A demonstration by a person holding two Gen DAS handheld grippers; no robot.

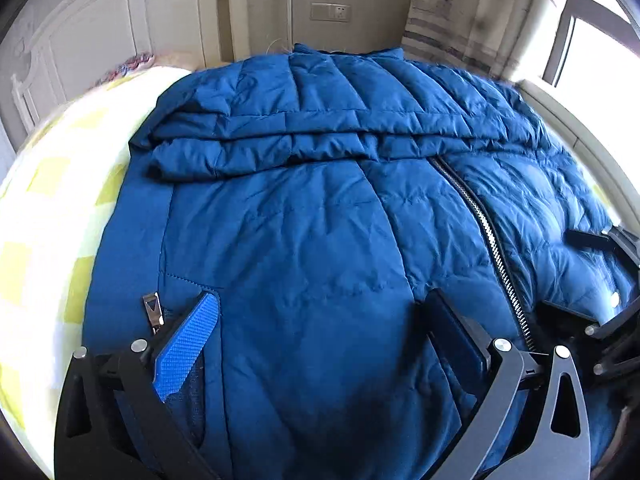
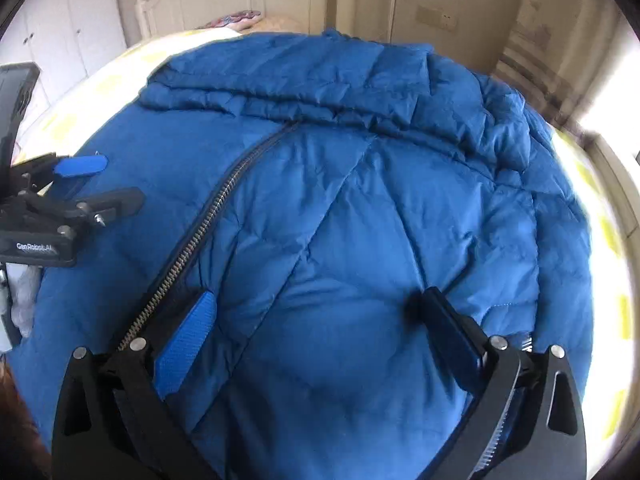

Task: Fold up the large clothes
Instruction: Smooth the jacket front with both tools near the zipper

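Note:
A large blue quilted down jacket (image 1: 304,208) lies front up on the bed, with a metal zipper (image 1: 490,240) down its middle and a sleeve (image 1: 256,148) folded across its chest. My left gripper (image 1: 320,312) is open, fingers spread just above the jacket's lower left panel, near a pocket zip pull (image 1: 153,312). My right gripper (image 2: 316,308) is open over the jacket's (image 2: 360,208) lower right panel, beside the zipper (image 2: 200,236). Each gripper shows in the other's view: the right gripper (image 1: 576,272), the left gripper (image 2: 108,184).
The bed has a white and yellow checked sheet (image 1: 44,216). A white headboard (image 1: 80,40) and pillow (image 2: 248,20) are at the far left. A wall with a switch plate (image 1: 330,11), a curtain (image 1: 460,12) and a bright window (image 1: 592,48) lie beyond.

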